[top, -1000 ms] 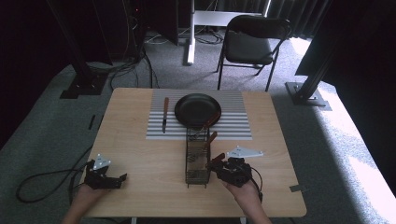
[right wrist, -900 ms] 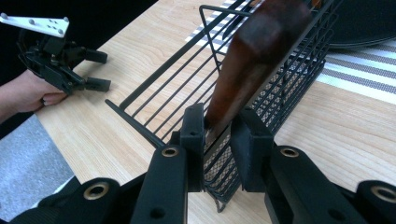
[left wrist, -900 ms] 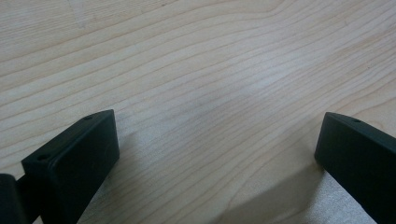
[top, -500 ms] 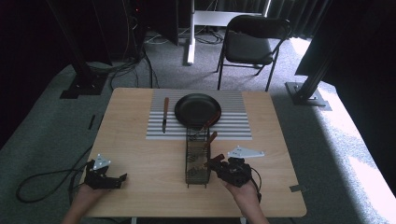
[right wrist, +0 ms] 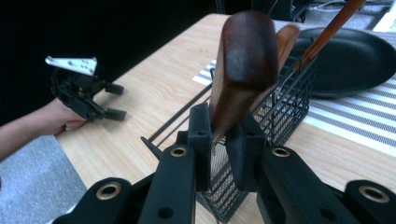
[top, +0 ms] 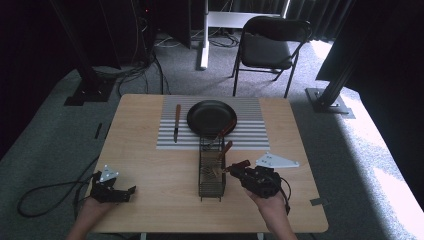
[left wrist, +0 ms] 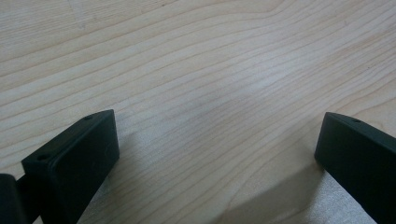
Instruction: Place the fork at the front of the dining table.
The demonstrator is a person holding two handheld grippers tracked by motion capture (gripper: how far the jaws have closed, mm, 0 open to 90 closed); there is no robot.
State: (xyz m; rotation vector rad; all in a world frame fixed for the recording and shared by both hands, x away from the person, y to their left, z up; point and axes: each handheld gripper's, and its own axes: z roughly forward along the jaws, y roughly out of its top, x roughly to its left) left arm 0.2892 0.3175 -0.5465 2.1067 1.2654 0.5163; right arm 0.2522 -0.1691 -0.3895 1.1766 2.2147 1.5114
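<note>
One wooden-handled utensil [right wrist: 243, 70], handle upright between the clamped jaws of the right gripper [right wrist: 219, 140] at the wire caddy [top: 211, 172] (left gripper [top: 112, 187] spread, idle, well apart)

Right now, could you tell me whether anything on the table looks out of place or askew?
Mostly tidy. The black wire mesh utensil basket holds wooden-handled utensils leaning askew; the right hand-held gripper pinches one brown wooden handle.

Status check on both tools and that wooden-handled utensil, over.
Right tool shut on the wooden handle, at the wire basket. Left tool open, resting on bare table. Another utensil leans in the basket close by.
</note>
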